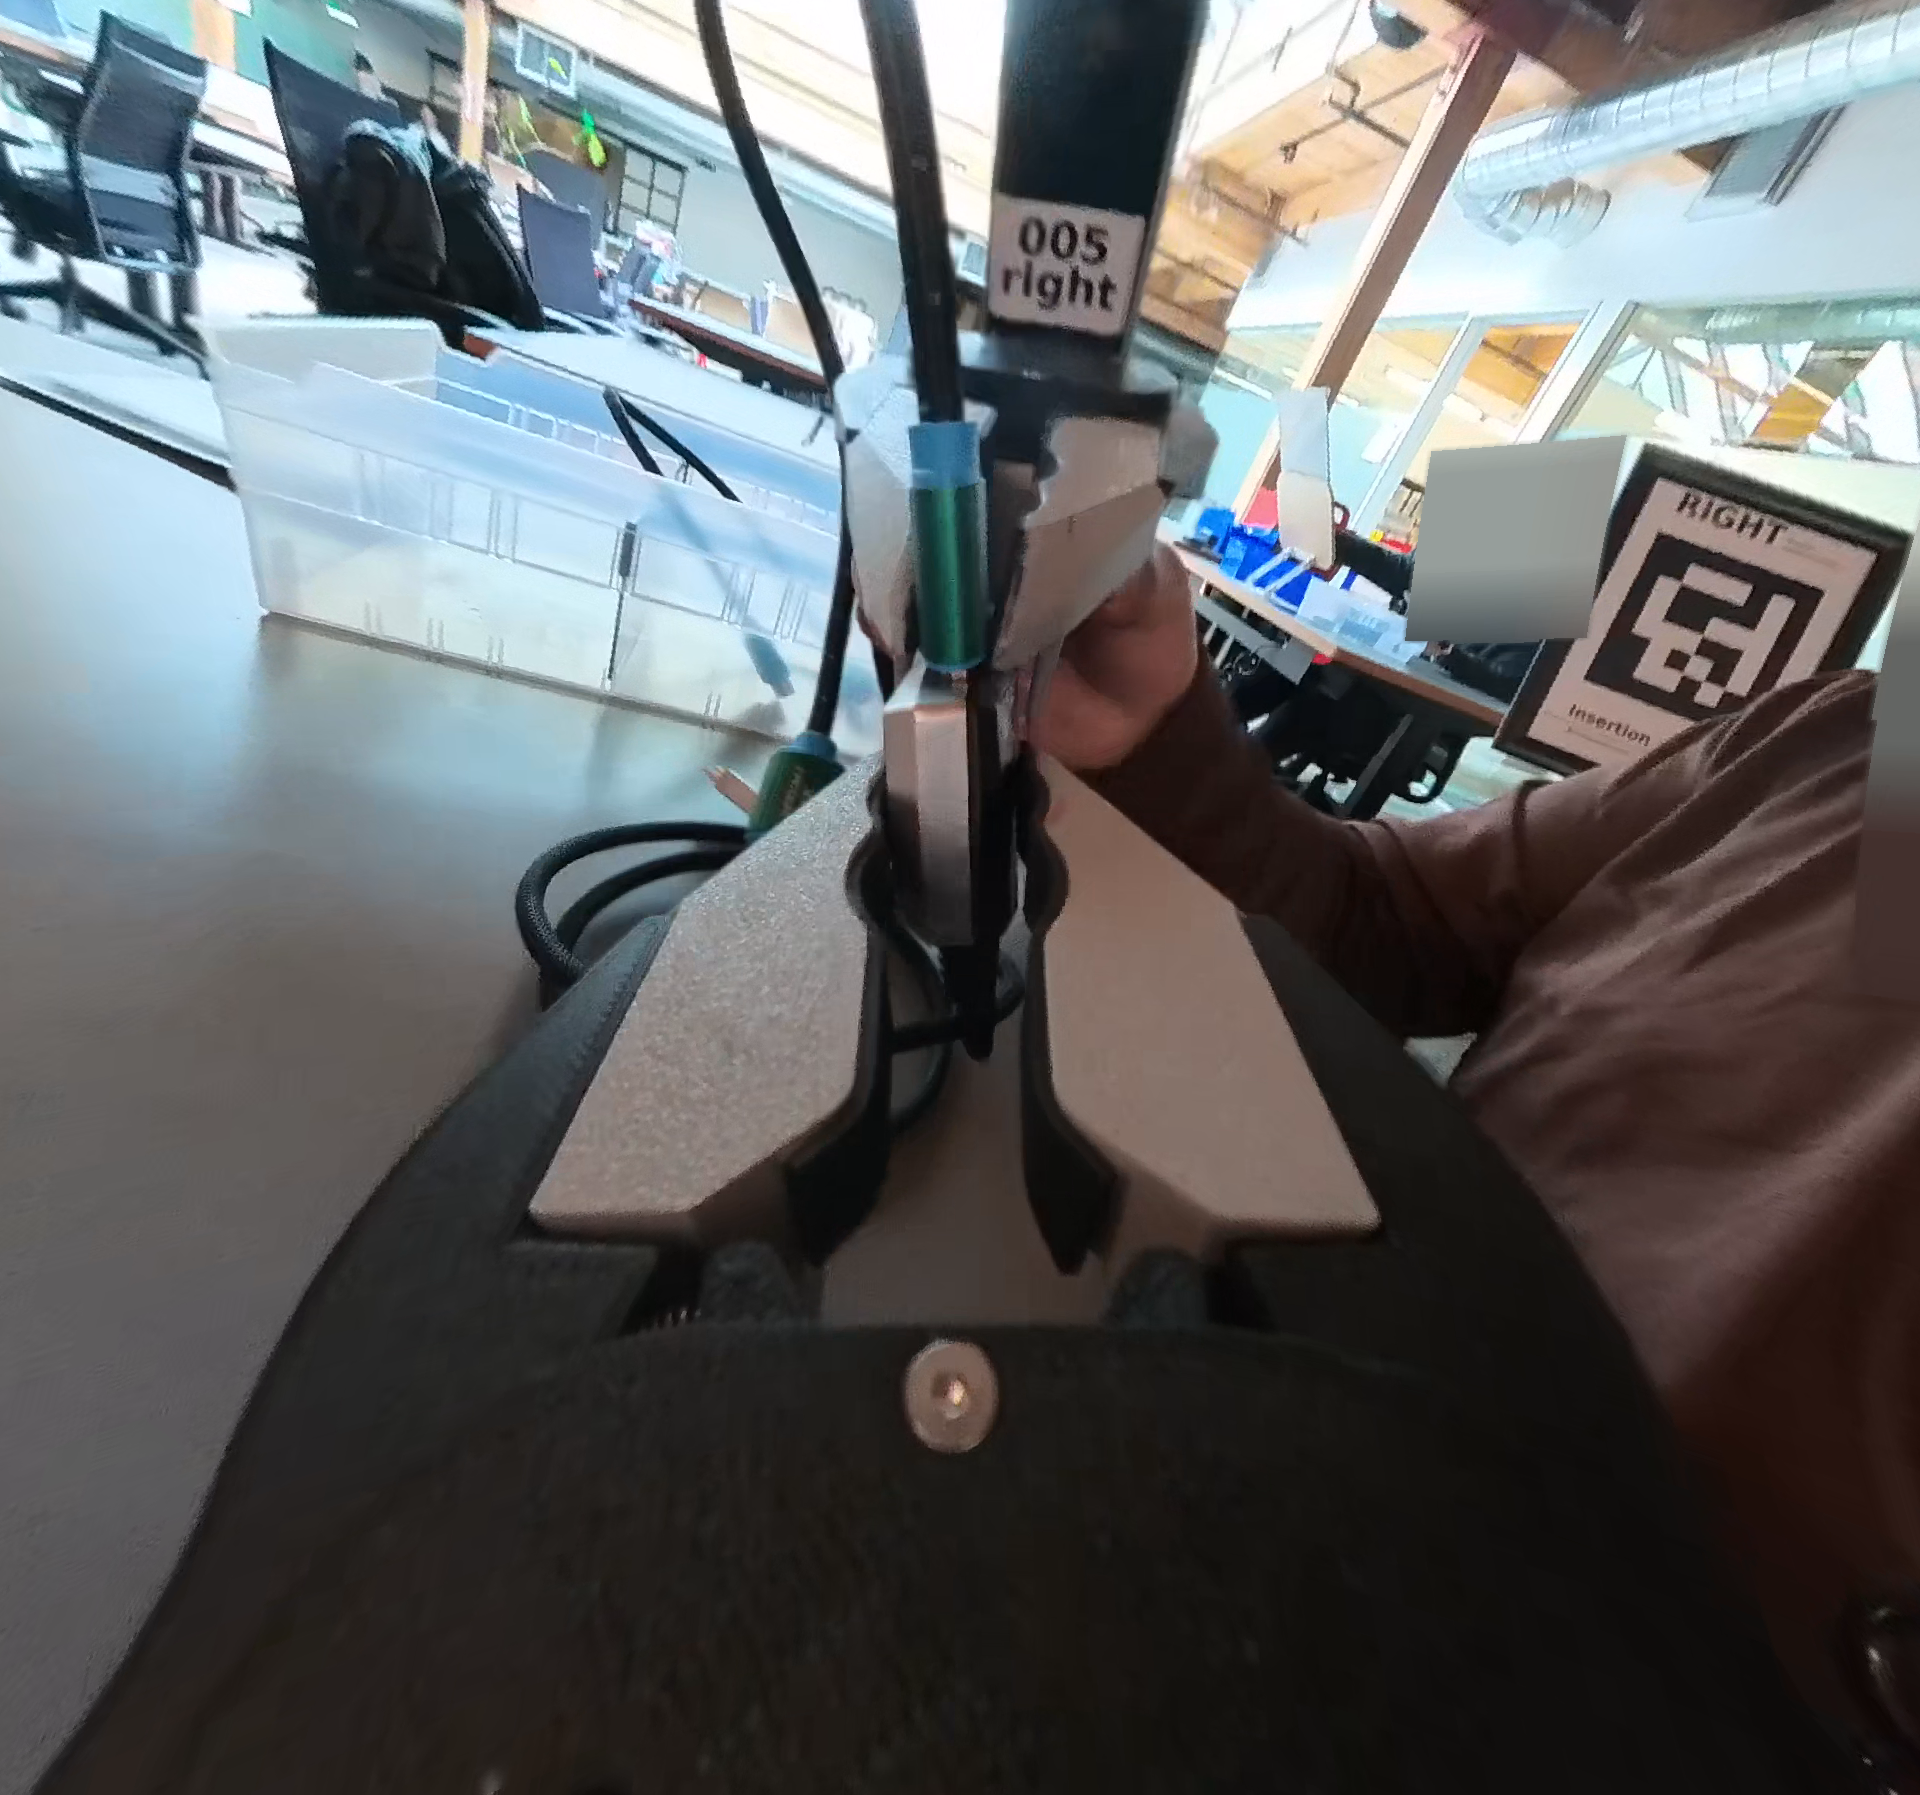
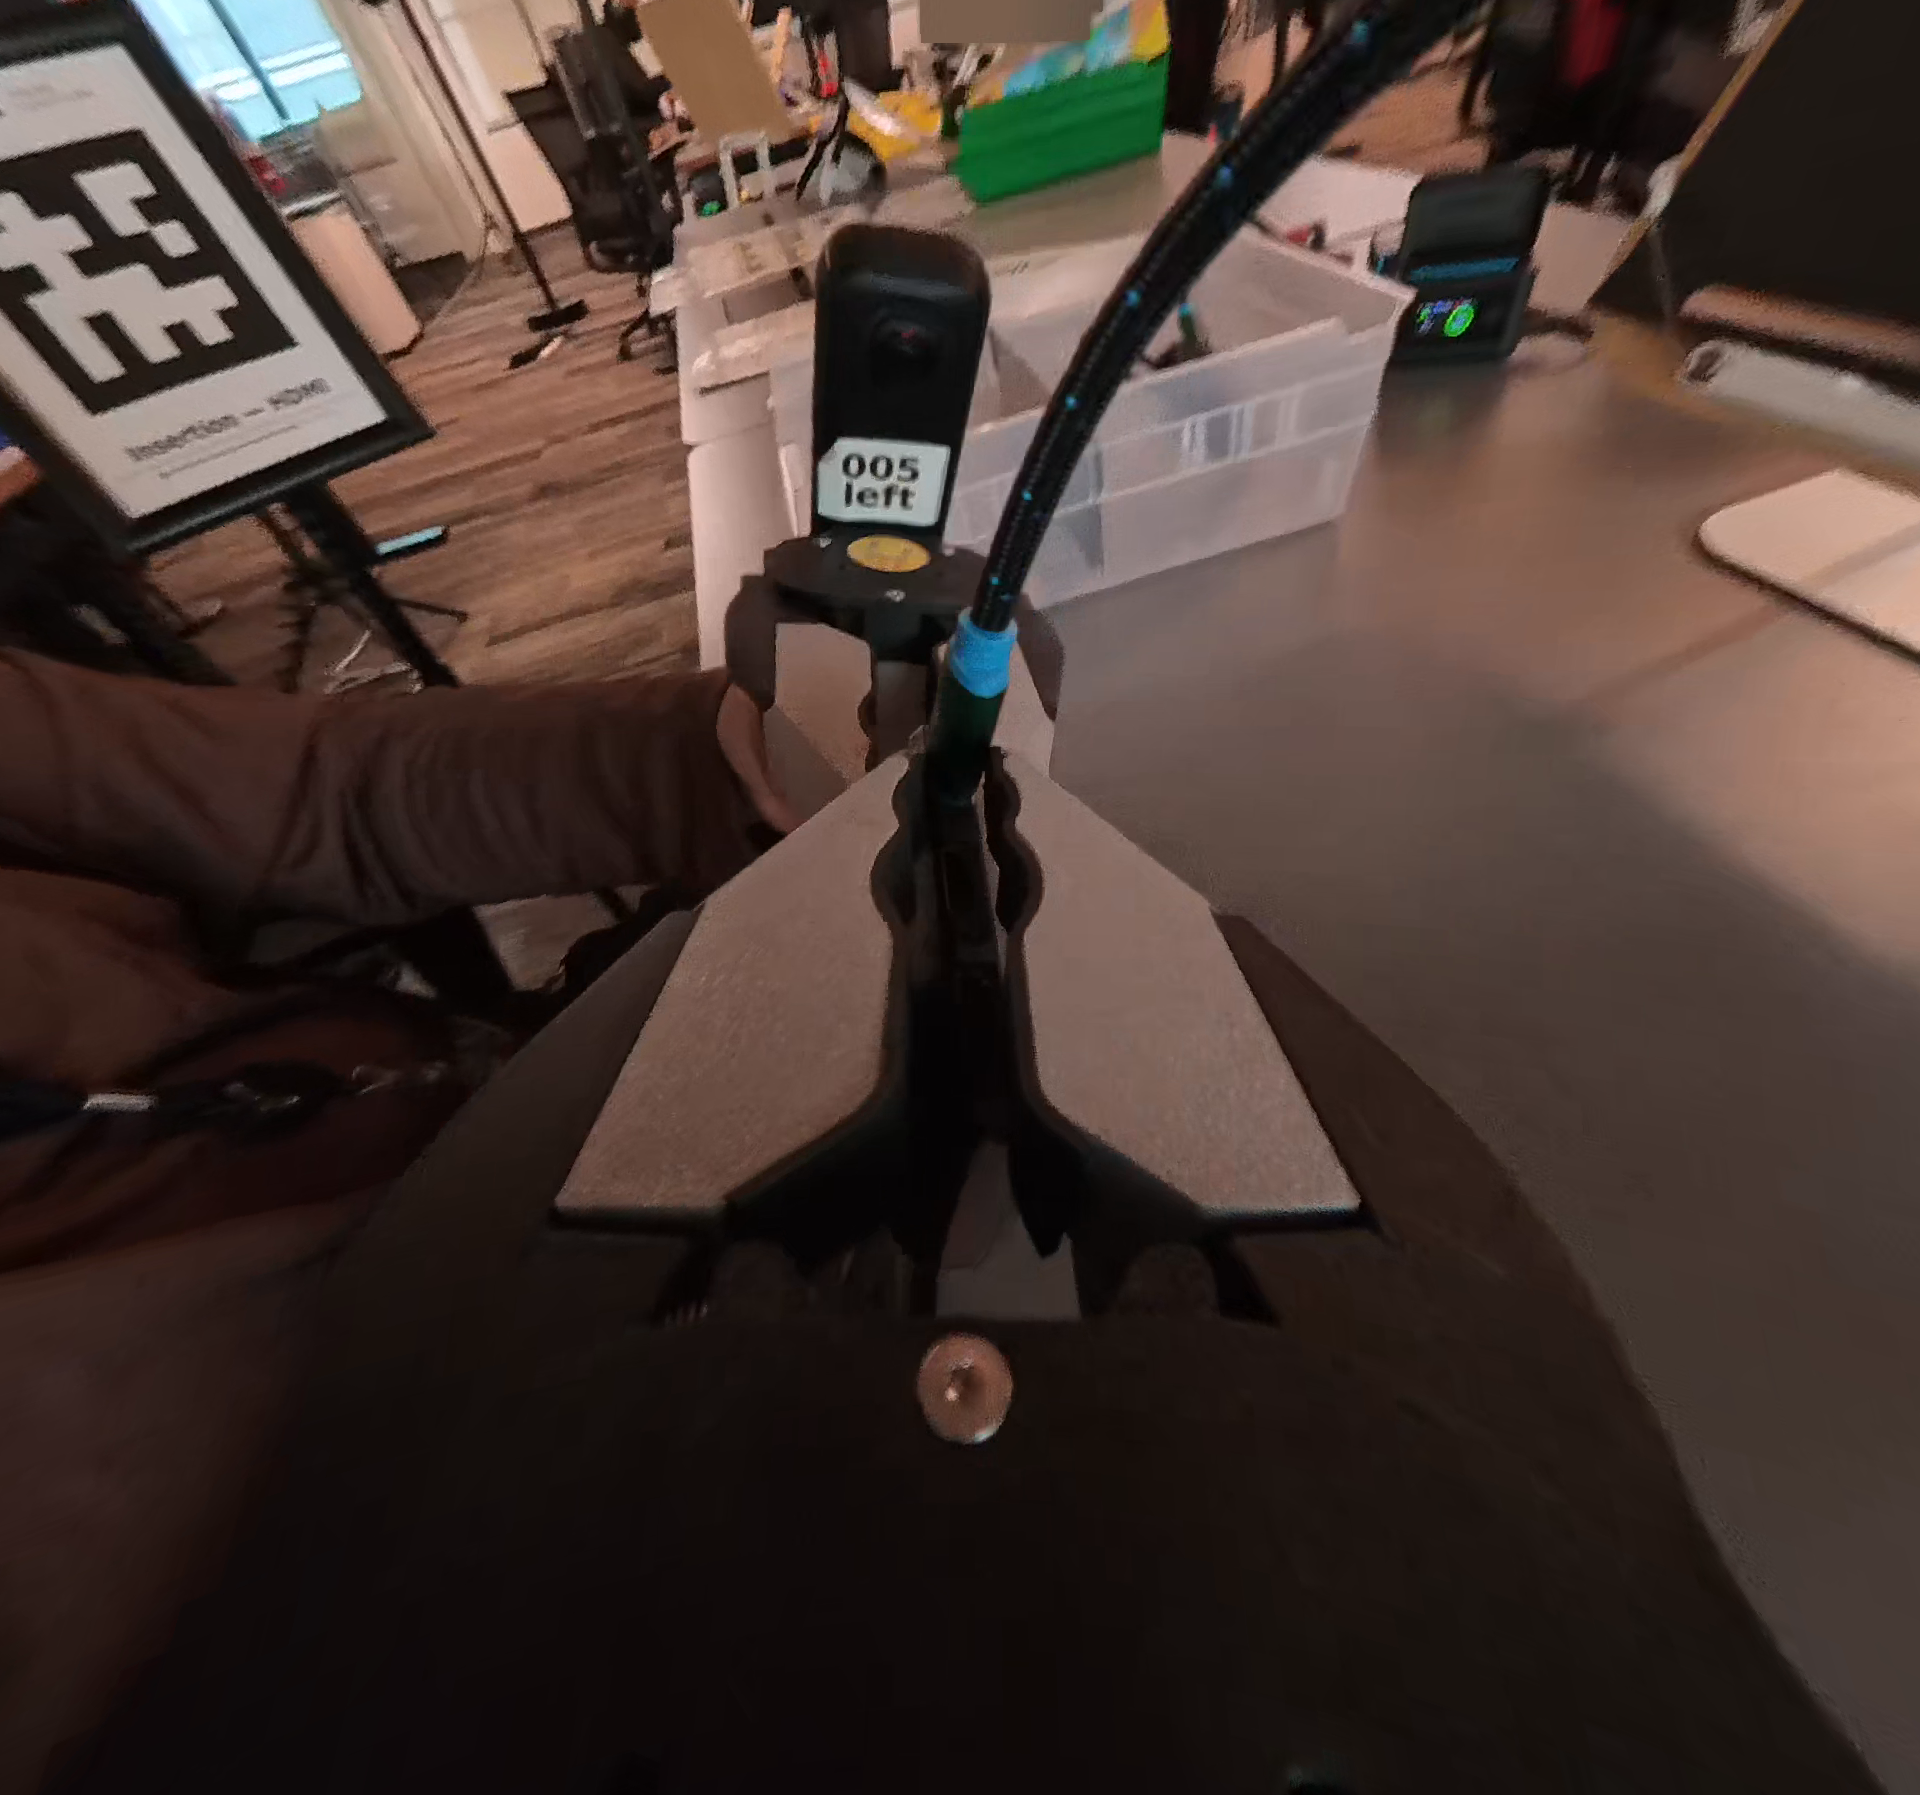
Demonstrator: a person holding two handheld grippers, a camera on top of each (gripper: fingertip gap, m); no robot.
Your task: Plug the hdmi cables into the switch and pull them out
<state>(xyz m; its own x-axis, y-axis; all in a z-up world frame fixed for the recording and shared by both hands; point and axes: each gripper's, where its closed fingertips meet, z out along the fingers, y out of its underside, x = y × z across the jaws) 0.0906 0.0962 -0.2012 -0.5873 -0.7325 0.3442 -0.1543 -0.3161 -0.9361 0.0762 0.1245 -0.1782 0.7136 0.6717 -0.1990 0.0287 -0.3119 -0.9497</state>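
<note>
We hold the slim silver metal HDMI switch box [image 1: 928, 789] on edge between our left gripper's [image 1: 961, 846] pads, above the grey table [image 1: 260, 810]. Our right gripper [image 2: 951, 810] has closed narrowly on the green-shelled HDMI plug with blue collar [image 1: 943, 571], which stands upright, long axis vertical, tip meeting the switch's top edge. Whether it is seated we cannot tell; a second green plug [image 1: 795, 777] lies left of the switch, not plugged in.

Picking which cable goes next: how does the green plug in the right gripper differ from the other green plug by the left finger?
The held plug stands upright between the right gripper's fingers, its tip at the switch's top edge. The loose plug leans tilted, lower, beside the left gripper, in neither grasp. Both are green with a blue collar and black cable.
</note>
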